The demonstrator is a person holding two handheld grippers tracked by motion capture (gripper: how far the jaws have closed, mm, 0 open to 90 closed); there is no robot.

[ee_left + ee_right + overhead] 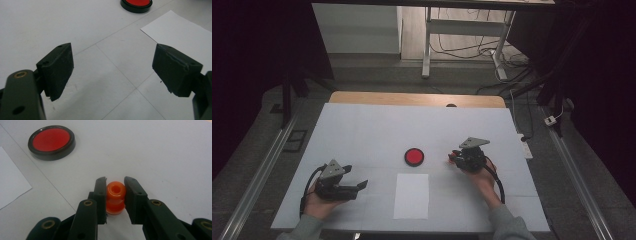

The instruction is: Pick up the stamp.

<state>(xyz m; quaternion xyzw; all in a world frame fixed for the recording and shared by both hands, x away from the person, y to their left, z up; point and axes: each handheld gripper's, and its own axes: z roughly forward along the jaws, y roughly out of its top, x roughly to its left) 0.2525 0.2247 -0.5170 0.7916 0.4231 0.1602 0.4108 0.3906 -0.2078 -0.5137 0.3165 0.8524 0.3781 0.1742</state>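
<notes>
The right gripper is clamping its jaws on a small orange spool, sitting at four o'clock from the red disc on the worktop. The left gripper is resting with jaws wide apart, holding nothing, at eight o'clock from the white sheet.
</notes>
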